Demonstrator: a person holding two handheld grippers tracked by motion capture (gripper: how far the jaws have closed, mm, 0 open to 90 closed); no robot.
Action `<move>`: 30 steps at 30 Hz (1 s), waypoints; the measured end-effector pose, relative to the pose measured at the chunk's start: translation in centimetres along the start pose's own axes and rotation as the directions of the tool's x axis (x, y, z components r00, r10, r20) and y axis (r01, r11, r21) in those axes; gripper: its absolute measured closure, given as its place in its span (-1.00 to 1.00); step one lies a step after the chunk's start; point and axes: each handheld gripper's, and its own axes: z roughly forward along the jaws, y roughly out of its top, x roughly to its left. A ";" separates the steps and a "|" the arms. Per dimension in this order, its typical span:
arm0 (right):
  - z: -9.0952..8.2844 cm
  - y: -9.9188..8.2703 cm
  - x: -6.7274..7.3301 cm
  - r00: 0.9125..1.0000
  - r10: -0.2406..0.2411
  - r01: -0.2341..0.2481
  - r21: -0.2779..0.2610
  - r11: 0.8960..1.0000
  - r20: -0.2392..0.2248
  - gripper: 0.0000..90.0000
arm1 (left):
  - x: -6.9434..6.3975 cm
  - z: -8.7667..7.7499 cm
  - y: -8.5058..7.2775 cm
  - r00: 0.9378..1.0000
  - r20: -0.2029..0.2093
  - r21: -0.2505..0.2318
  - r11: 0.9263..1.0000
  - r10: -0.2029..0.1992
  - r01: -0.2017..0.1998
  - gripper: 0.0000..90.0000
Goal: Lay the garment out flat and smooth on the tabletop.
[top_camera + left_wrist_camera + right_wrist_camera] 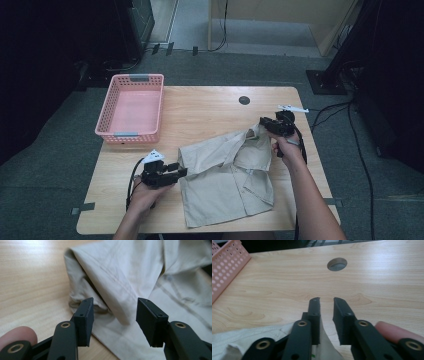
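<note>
A pink basket (131,107) stands at the far left of the table (210,107), with nothing in it. In the right gripper view one corner of the basket (227,263) shows at the upper left.

A beige shirt (227,175) lies spread on the near half of the table, its collar end toward the right hand.

The left gripper (181,171) lies level at the shirt's left edge. In the left gripper view its jaws stand apart, released, with a folded sleeve (112,287) in front of them and partly between them; the pads do not press on the cloth. That view shows the sleeve's seam and fold, which the high view leaves too small to read.

The right gripper (263,121) sits at the collar end. In the right gripper view the right gripper (326,301) has its jaws nearly together with a narrow gap at the tips, and shirt cloth (325,345) lies low between them; whether the pads clamp it I cannot tell. Ahead lies bare wood and a round hole (337,264) in the table.
</note>
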 end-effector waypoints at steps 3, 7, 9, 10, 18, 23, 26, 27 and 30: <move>0.1 -0.1 0.4 0.999 -0.036 0.036 0.007 0.999 -0.005 0.89 | -1.2 0.7 -0.3 0.999 -0.014 0.038 0.998 0.041 -0.040 0.08; 0.0 -0.2 0.7 0.998 -0.064 0.064 0.010 0.998 -0.009 0.97 | -2.4 1.8 -0.5 0.996 -0.052 0.049 0.996 0.073 -0.071 0.18; 0.0 -0.3 0.7 0.997 -0.074 0.074 0.003 0.997 -0.013 1.00 | -2.9 2.2 -0.6 0.993 -0.069 0.054 0.994 0.100 -0.096 0.39; -0.1 -0.4 0.7 0.997 -0.077 0.077 0.005 0.997 -0.017 1.00 | -3.1 2.3 -0.6 0.992 -0.059 0.051 0.993 0.112 -0.109 0.53; -1.8 -0.6 0.3 0.991 -0.125 0.124 -0.006 0.992 -0.052 1.00 | -2.8 0.4 1.9 0.990 0.141 -0.102 0.995 0.029 -0.015 0.99; -2.6 -0.1 -0.6 0.989 -0.136 0.136 -0.006 0.991 -0.061 1.00 | -1.0 -0.5 5.2 0.992 0.093 -0.232 0.967 -0.085 0.105 1.00; -2.7 0.0 -1.1 0.990 -0.118 0.118 -0.002 0.993 -0.082 1.00 | 0.3 -0.2 7.0 0.987 0.050 -0.280 0.946 -0.155 0.163 1.00; -2.6 0.1 -1.3 0.990 -0.111 0.112 -0.001 0.994 -0.089 1.00 | 0.6 0.1 7.6 0.984 0.030 -0.295 0.939 -0.177 0.178 1.00; -2.3 0.3 -1.8 0.993 -0.064 0.063 -0.007 0.998 -0.101 0.99 | 1.4 1.1 9.1 0.966 -0.051 -0.345 0.913 -0.252 0.220 0.97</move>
